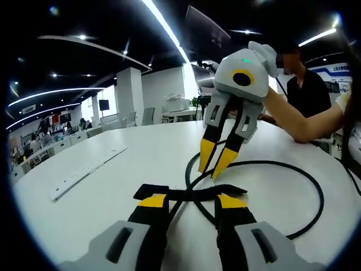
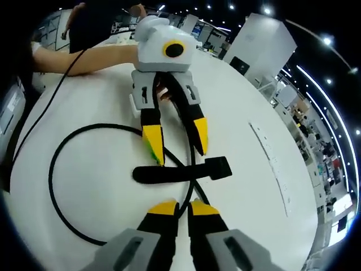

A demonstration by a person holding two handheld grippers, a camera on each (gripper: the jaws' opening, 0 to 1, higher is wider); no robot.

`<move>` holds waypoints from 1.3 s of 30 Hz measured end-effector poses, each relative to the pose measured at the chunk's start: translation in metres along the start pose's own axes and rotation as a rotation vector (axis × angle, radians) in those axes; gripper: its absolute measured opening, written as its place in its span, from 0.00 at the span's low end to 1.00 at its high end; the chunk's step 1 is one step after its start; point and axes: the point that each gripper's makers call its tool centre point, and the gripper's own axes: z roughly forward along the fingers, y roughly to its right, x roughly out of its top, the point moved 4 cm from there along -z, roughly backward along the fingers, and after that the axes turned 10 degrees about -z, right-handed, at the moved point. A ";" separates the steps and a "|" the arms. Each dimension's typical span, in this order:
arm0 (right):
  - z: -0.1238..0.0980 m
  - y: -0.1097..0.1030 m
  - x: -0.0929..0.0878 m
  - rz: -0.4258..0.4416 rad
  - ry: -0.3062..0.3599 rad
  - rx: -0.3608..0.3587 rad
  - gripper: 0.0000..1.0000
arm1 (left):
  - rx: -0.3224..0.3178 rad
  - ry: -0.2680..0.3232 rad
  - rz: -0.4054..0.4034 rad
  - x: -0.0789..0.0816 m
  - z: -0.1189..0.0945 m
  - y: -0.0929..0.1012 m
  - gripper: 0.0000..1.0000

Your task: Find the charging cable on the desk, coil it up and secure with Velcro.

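left gripper view: the left hand-held gripper [image 1: 190,201] rises from the bottom centre, its yellow-tipped jaws apart, just short of a black velcro strap [image 1: 189,192] lying flat across the white bench [image 1: 113,186]. a black charging cable [image 1: 307,189] loops over the bench in the lower right and crosses the strap between the jaws. the right hand-held gripper [image 1: 216,161] comes in from the upper right, pointing down, jaws nearly together with tips at the cable just above the strap; can't tell if they pinch it. a white power strip [image 1: 84,172] lies at centre left, well apart from the cable. a person in a dark top [image 1: 309,90] sits at the upper right.

right gripper view: the right hand-held gripper [image 2: 177,208] rises from the bottom centre, jaws almost closed, the cable [image 2: 53,169] passing between the tips. the strap [image 2: 180,170] lies just beyond, at frame centre, with the cable crossing it. the left hand-held gripper [image 2: 176,144] reaches down from the top centre, jaws apart, tips straddling the cable at the strap. the cable loop fills the left half. the power strip [image 2: 273,166] lies at right.
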 end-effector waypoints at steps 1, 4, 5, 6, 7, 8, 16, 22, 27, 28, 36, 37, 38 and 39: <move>0.002 0.000 0.003 -0.014 0.003 0.000 0.09 | 0.001 0.000 -0.004 0.000 0.000 0.000 0.33; 0.004 -0.001 0.006 -0.035 0.002 -0.003 0.08 | 0.000 -0.003 -0.002 0.000 0.000 0.000 0.33; 0.004 -0.001 0.007 -0.036 0.002 -0.003 0.08 | 0.000 -0.003 -0.002 0.000 0.000 0.000 0.33; 0.005 -0.001 0.008 -0.045 0.001 -0.005 0.08 | 0.000 -0.003 -0.003 0.000 0.000 0.000 0.33; 0.006 -0.002 0.009 -0.051 0.003 -0.005 0.08 | 0.001 -0.003 -0.004 0.000 0.000 0.000 0.33; 0.006 -0.002 0.011 -0.058 0.005 -0.006 0.08 | 0.001 -0.003 -0.005 0.000 0.000 0.000 0.33; 0.009 -0.003 0.017 -0.083 0.014 -0.005 0.08 | 0.002 -0.005 -0.006 0.000 0.000 0.001 0.32; 0.011 -0.005 0.021 -0.119 -0.003 -0.012 0.08 | -0.004 -0.014 -0.009 -0.001 0.004 0.005 0.30; 0.011 -0.006 0.021 -0.139 -0.017 -0.018 0.08 | -0.009 -0.021 -0.012 -0.002 0.008 0.008 0.30; 0.011 -0.006 0.021 -0.141 -0.018 -0.018 0.08 | -0.007 -0.021 -0.014 -0.001 0.007 0.007 0.30; 0.012 -0.004 0.021 -0.143 -0.012 -0.016 0.09 | -0.005 -0.030 -0.051 -0.002 0.007 0.007 0.28; 0.012 -0.005 0.020 -0.167 -0.001 -0.015 0.09 | -0.003 -0.040 -0.079 -0.003 0.006 0.006 0.28; 0.012 -0.005 0.021 -0.167 0.001 -0.015 0.09 | -0.002 -0.043 -0.085 -0.003 0.006 0.006 0.27; 0.012 -0.005 0.021 -0.166 0.004 -0.014 0.09 | -0.001 -0.046 -0.091 -0.003 0.005 0.006 0.27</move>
